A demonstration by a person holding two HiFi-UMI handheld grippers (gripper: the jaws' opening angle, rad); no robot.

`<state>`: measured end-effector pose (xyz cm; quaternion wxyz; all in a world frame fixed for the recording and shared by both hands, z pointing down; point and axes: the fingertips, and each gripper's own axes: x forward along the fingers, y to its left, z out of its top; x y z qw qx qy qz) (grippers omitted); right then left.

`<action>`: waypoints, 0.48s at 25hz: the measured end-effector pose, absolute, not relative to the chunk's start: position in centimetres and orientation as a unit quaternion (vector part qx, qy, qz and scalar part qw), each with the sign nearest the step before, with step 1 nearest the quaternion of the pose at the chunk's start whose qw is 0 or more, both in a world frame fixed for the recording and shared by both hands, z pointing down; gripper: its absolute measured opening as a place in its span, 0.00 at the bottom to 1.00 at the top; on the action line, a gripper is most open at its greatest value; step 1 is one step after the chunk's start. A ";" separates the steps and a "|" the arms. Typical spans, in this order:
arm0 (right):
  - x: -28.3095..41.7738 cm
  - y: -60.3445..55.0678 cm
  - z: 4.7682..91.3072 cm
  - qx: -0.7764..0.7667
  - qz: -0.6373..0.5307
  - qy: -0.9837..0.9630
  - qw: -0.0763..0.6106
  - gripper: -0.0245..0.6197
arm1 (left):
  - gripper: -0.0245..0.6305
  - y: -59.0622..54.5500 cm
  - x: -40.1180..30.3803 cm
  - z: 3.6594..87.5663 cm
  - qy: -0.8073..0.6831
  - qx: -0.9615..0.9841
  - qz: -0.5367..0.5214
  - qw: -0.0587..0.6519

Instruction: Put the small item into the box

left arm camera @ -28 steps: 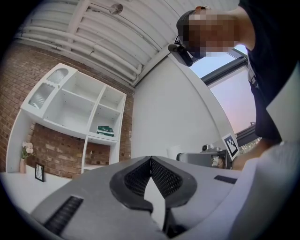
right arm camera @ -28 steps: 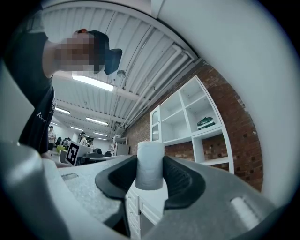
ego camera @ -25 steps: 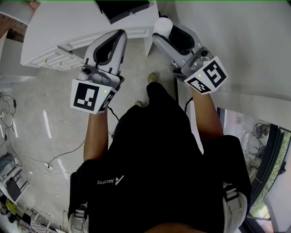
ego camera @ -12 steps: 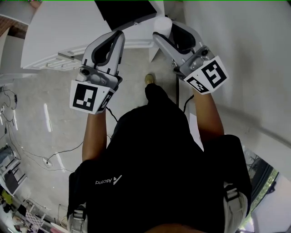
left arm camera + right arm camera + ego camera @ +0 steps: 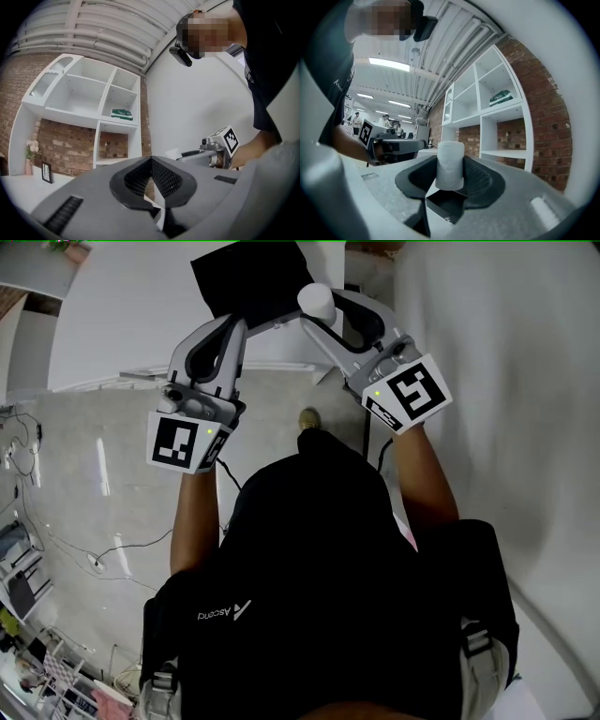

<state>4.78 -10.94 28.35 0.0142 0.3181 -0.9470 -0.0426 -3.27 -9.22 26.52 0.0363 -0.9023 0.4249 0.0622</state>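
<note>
In the head view my right gripper (image 5: 317,309) is shut on a small white roll (image 5: 317,300), held at the near edge of the black box (image 5: 251,277) on the white table (image 5: 112,306). The right gripper view shows the roll (image 5: 450,164) upright between the dark pads, with the open black box (image 5: 449,205) just below it. My left gripper (image 5: 234,326) hovers left of the box with its tip near the table edge. In its own view the left gripper (image 5: 151,161) has its pads meeting, with nothing between them.
A white shelf unit (image 5: 101,110) stands against a brick wall, with a green item (image 5: 122,114) in one compartment. Cables (image 5: 94,559) lie on the pale floor at the left. A white wall (image 5: 506,381) runs along the right side.
Both grippers have moved forward toward the table. The black box has come further into view, and the roll now sits at its near edge.
</note>
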 end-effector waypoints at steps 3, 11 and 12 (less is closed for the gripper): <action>4.9 -15.0 30.0 0.308 -0.044 -0.949 0.041 0.30 | 0.04 -13.1 -2.6 27.6 0.435 -0.898 0.050 0.033; 3.9 -19.1 34.1 0.292 -0.018 -0.949 0.122 0.30 | 0.04 -16.1 -2.6 29.8 0.455 -0.889 0.033 0.025; 3.8 -19.2 34.5 0.291 -0.018 -0.947 0.135 0.30 | 0.04 -16.2 -2.6 29.7 0.456 -0.889 0.033 0.025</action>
